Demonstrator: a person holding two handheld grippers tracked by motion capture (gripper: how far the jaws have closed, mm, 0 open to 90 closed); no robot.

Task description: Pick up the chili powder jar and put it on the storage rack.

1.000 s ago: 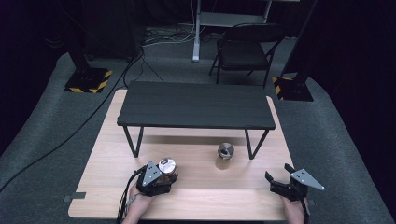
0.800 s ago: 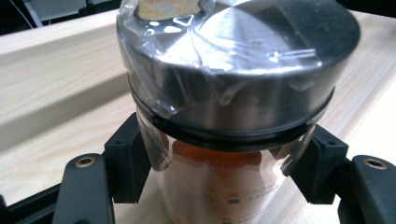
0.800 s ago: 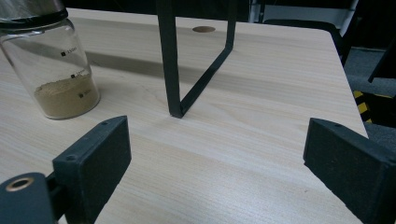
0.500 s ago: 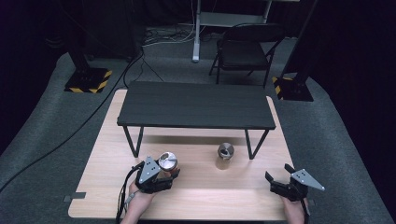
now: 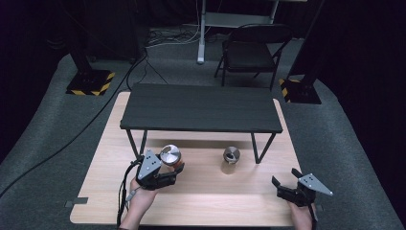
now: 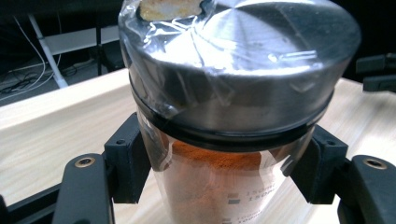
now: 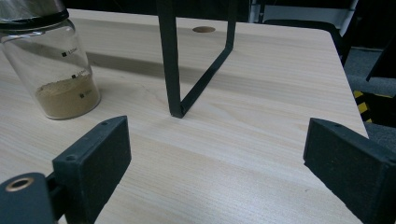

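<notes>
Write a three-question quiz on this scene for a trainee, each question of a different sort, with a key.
1. True or false: the left gripper is shut on the jar of orange powder.
2. Multiple choice: the jar of tan powder stands
A. on top of the black shelf
B. on the wooden table, near the shelf's leg
C. on the folding chair
3. Fill in: the right gripper is ____ and holds nothing.

Key: 1 true; 2 B; 3 open.
</notes>
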